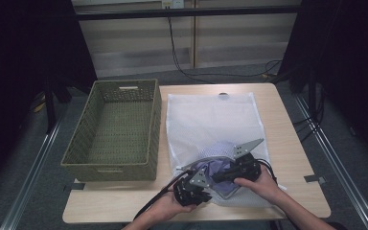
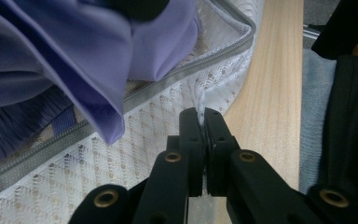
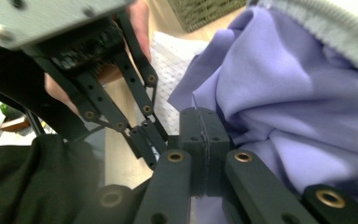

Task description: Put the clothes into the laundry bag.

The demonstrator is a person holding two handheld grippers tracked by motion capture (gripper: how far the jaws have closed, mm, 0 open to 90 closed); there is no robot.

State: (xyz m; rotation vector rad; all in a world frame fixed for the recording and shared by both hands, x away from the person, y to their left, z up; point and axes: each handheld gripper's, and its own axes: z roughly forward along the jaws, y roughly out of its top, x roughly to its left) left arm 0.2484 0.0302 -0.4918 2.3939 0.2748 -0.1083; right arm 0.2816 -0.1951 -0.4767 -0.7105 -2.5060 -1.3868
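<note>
While my left gripper (image 1: 202, 188) pinches a fold of the white mesh bag (image 1: 211, 120) between closed jaws, my right gripper (image 1: 223, 176) has its jaws clamped shut on the purple garment (image 1: 216, 167). In the left gripper view the pinched mesh (image 2: 200, 100) rises as a thin ridge from between my jaws, just beside the bag's grey zipper band (image 2: 186, 70), and the purple garment (image 2: 74, 60) spills over that band toward me. In the right gripper view the purple cloth (image 3: 279, 107) bunches in soft folds around my closed jaws, and the left gripper (image 3: 142, 140) sits just beside them, at the left.

The mesh bag lies flat on the tabletop (image 1: 292, 143), right of the woven basket (image 1: 115, 129). Its long axis runs from near to far, with the closed end at the far edge of the tabletop and the open, zippered mouth pointing toward the near edge, where my hands are. The garment sits crumpled at that near mouth, partly inside the mesh and partly out; it is too bunched to tell which way it points. The basket's long side also runs near to far, and it stands just beside the bag's left edge.
</note>
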